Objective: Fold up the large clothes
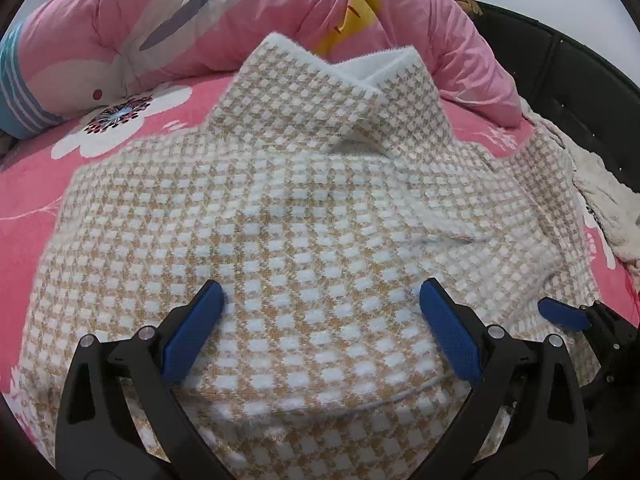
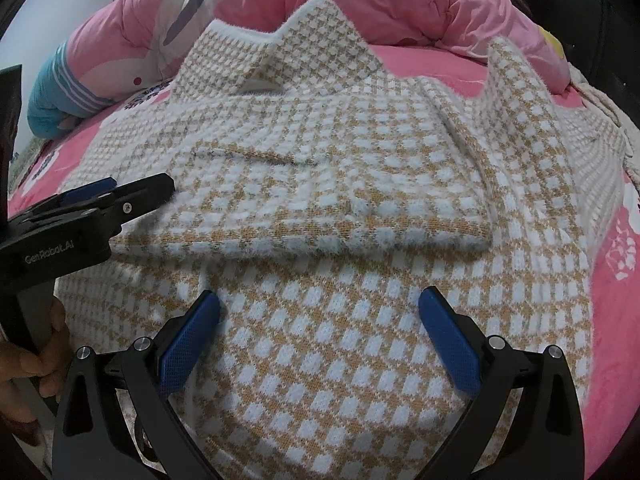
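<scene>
Garment: a checked tan-and-white knit [image 1: 304, 216] lies spread on the bed [image 1: 36, 184], collar toward the far quilt [image 1: 168, 20], so its whole outline is open for folding.
Fold so far: in the right wrist view one panel [image 2: 320, 196] already lies doubled across the middle, its edge running side to side; a sleeve [image 2: 516, 92] stands up at far right, not yet laid flat.
Left gripper [image 1: 322, 312]: fingers spread, holding nothing, low over the near part of the knit, probably to take the hem.
Right gripper [image 2: 320, 318]: fingers spread, also bare, over the near hem beside the left one.
Pairing: both sit at the near edge, likely so the hem can be lifted evenly toward the collar.
Risk: the fuzzy knit may slip or bunch.
</scene>
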Demonstrator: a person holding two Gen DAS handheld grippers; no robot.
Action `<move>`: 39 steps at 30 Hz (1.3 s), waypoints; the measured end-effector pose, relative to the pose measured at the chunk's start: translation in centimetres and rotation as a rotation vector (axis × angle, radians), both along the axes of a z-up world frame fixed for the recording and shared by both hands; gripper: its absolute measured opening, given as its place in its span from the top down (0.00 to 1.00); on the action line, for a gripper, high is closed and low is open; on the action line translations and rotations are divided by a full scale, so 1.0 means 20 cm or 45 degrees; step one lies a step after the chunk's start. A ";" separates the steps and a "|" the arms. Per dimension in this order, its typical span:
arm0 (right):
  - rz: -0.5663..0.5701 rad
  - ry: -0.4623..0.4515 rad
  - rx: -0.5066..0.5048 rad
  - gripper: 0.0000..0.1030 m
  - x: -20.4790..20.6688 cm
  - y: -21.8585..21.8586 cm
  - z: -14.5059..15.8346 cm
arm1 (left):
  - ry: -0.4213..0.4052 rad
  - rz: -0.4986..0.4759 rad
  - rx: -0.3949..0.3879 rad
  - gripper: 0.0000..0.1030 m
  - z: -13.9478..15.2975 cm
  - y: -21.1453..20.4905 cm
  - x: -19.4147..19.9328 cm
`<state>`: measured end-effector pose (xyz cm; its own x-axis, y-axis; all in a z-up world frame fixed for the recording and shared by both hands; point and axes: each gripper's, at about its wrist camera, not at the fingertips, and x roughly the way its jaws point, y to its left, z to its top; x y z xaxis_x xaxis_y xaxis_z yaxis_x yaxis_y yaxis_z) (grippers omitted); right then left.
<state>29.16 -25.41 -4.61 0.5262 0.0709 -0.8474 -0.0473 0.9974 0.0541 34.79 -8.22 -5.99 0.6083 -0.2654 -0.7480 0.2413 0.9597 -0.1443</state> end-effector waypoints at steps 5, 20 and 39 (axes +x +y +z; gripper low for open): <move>0.000 0.000 -0.003 0.06 0.00 0.00 0.00 | -0.007 0.005 0.007 0.07 -0.01 0.00 0.00; 0.034 -0.129 0.004 0.06 -0.12 -0.16 0.41 | -0.011 0.005 0.006 0.07 -0.01 0.00 -0.01; -0.631 -0.007 0.402 0.23 0.35 -1.71 0.47 | -0.034 0.008 0.005 0.07 -0.01 0.00 -0.02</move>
